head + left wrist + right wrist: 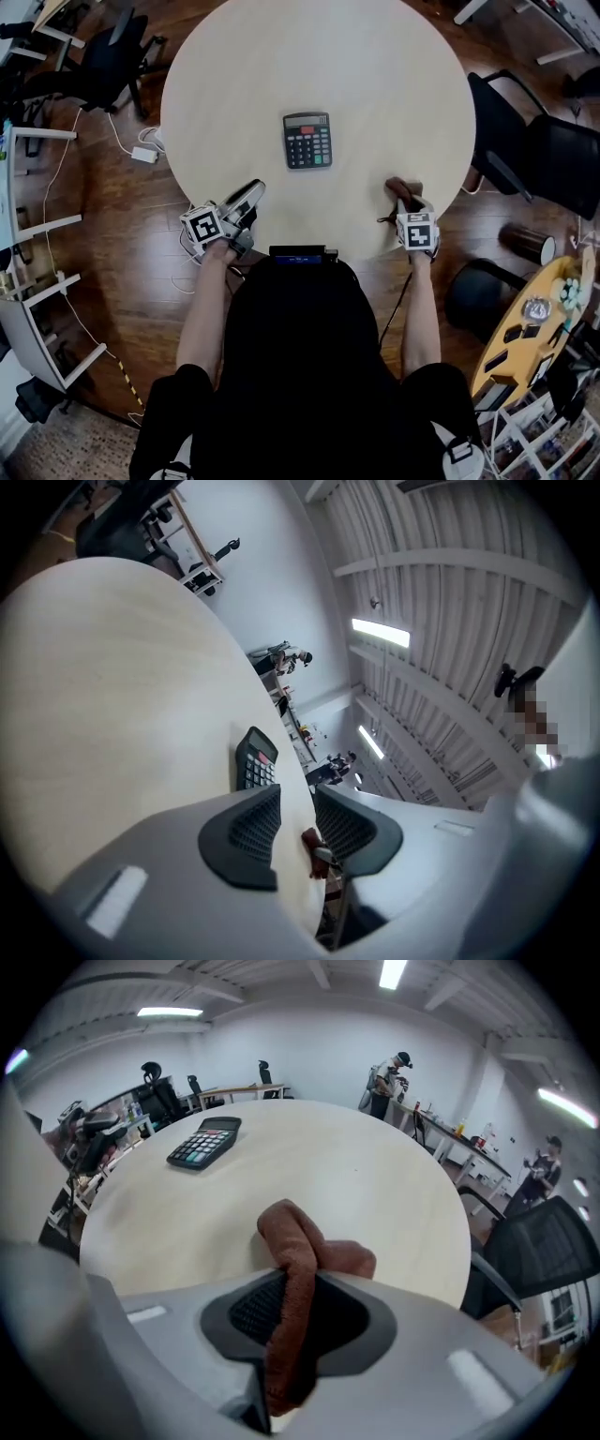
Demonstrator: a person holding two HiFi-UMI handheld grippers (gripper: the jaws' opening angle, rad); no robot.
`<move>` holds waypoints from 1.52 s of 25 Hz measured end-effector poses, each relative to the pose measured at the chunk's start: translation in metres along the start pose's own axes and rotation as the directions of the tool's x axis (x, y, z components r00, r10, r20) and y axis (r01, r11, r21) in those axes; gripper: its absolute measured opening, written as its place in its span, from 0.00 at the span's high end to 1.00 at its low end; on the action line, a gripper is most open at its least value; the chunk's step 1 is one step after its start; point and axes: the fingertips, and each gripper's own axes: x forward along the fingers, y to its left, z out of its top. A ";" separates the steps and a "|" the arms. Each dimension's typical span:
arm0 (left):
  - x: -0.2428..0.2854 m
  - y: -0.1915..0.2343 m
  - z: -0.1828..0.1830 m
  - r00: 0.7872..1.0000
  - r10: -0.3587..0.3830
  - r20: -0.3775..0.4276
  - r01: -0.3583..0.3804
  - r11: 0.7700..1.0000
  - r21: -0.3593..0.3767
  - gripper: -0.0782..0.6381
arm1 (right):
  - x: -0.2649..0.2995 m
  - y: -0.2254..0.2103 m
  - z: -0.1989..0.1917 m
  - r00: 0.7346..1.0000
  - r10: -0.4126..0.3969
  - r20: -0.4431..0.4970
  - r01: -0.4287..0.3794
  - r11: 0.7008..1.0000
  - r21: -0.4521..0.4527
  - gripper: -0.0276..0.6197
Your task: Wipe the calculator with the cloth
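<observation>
A black calculator (307, 140) lies flat near the middle of the round pale table (375, 75); it also shows in the left gripper view (255, 759) and the right gripper view (204, 1142). My right gripper (401, 197) is at the table's near right edge, shut on a folded brown cloth (300, 1241) that bunches up ahead of its pads. In the head view the cloth (398, 188) sticks out beyond the jaws. My left gripper (253, 192) hovers at the near left edge, tilted toward the calculator. Its jaws (295, 825) stand apart with nothing between them.
Black office chairs stand at the right (534, 150) and the far left (112, 56) of the table. A white power adapter (145, 155) and cables lie on the wooden floor. A dark stool (483, 295) and a yellow board (534, 319) sit to my right.
</observation>
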 end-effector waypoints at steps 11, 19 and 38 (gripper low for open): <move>-0.090 -0.029 -0.010 0.981 -0.156 0.115 0.161 0.986 -0.035 0.75 | -0.127 0.064 0.008 0.791 0.126 0.598 -0.561 0.538 0.629 0.82; -0.125 -0.074 -0.032 0.959 -0.240 0.154 0.242 0.970 0.003 0.75 | -0.205 0.085 -0.023 0.668 0.114 0.736 -0.675 0.508 0.534 0.82; -0.048 -0.162 -0.112 0.980 -0.126 0.153 0.120 0.992 0.049 0.75 | -0.204 0.076 -0.027 0.536 0.456 0.711 -0.821 0.476 0.314 0.82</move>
